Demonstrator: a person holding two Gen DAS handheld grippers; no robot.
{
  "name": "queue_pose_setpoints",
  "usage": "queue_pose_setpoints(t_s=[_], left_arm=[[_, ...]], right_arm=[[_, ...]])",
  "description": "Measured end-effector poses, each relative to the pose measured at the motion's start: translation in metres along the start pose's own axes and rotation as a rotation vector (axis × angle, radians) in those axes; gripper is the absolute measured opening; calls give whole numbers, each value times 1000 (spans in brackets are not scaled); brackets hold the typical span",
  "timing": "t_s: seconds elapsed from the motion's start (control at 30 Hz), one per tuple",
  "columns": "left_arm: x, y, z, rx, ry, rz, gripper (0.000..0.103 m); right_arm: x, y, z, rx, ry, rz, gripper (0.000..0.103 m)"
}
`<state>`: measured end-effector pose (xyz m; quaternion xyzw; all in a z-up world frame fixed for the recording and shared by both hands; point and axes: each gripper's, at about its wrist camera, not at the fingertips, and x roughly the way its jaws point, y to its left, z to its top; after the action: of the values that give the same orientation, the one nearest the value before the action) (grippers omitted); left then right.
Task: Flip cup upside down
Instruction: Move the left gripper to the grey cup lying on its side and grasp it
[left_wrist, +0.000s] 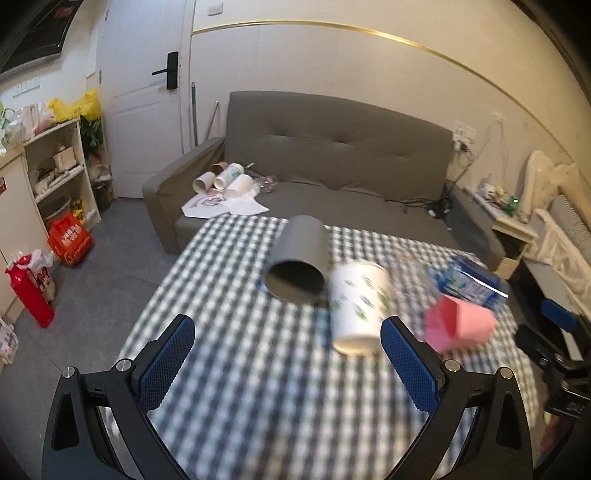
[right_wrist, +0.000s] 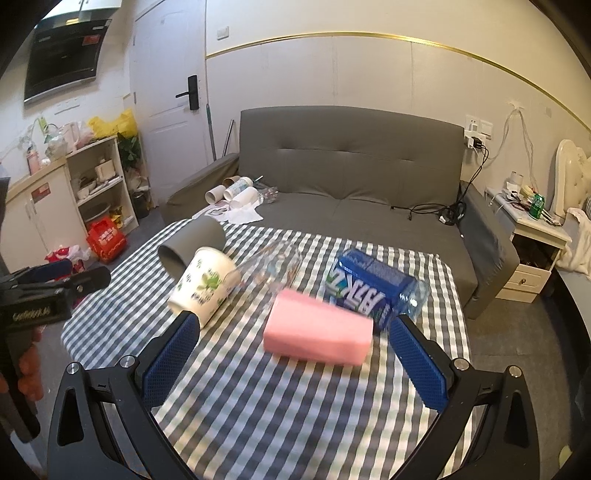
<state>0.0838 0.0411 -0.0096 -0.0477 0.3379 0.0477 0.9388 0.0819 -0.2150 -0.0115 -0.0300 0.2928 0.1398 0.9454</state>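
A grey cup lies on its side on the checked tablecloth, its open mouth toward me; it also shows in the right wrist view. A white paper cup with green print lies on its side beside it, also seen in the right wrist view. My left gripper is open and empty, in front of both cups, the white cup just inside its right finger. My right gripper is open and empty, around the near side of a pink block.
A blue package, a clear plastic bottle and the pink block lie on the table. A grey sofa with cups and papers stands behind. A shelf and red bag stand left, a nightstand right.
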Motion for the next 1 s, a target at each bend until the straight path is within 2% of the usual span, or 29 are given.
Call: queue_pose_setpoints(t_s=[0.2,0.4,0.67,0.87,0.97,1.0], left_arm=[[56,4,21,23,71,6,103],[100,1,35,36,116,-46,103],[131,2,43,54,153,-63,102],[146,2,43,55,198,-108,100],[151,1,44,51,228,-168,88],[152,0,43,50,239,-188,78]], right_arm=[[31,-1,1,2,37,15,103],[55,-5,1,19,61,24,103],[72,-7,3,15,70,30,103],[79,-6,4,15,70,34,103],[82,-5,4,13,74,31,103],[82,-5,4,14,75,30,103]])
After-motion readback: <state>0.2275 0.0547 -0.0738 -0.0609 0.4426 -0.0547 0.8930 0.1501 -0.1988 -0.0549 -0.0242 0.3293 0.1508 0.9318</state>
